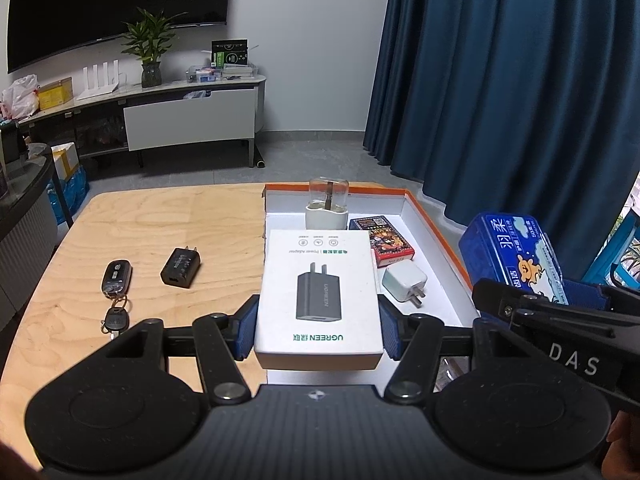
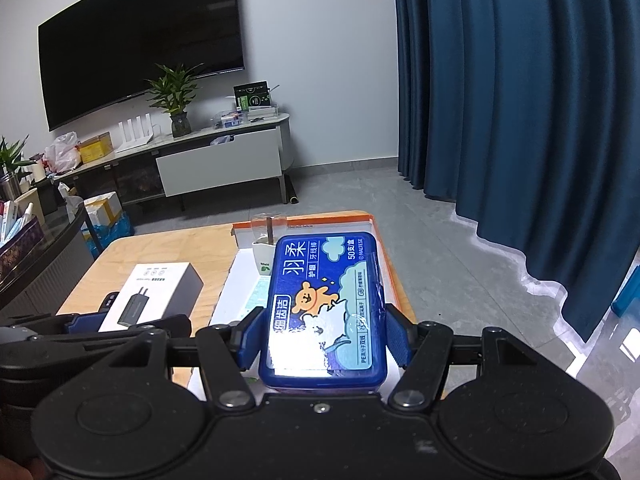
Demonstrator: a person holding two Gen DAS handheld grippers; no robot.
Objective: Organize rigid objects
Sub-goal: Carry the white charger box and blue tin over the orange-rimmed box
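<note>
While both grippers hover loaded over the tray, place one box at a time.

Your left gripper (image 1: 318,326) is clamped on the white adapter box (image 1: 319,294), held above the near left part of the orange-rimmed tray (image 1: 434,232); your right gripper (image 2: 324,338) grips the blue floss box (image 2: 326,304) over the tray's right side. Lower the white box flat into bare space, clear of the card pack (image 1: 384,242) and small white charger (image 1: 404,280), then let go.

White wall (image 2: 320,40) with dark TV (image 2: 140,48), low TV cabinet (image 2: 218,168), blue curtains (image 2: 520,100), grey tiled floor (image 2: 352,188).
</note>
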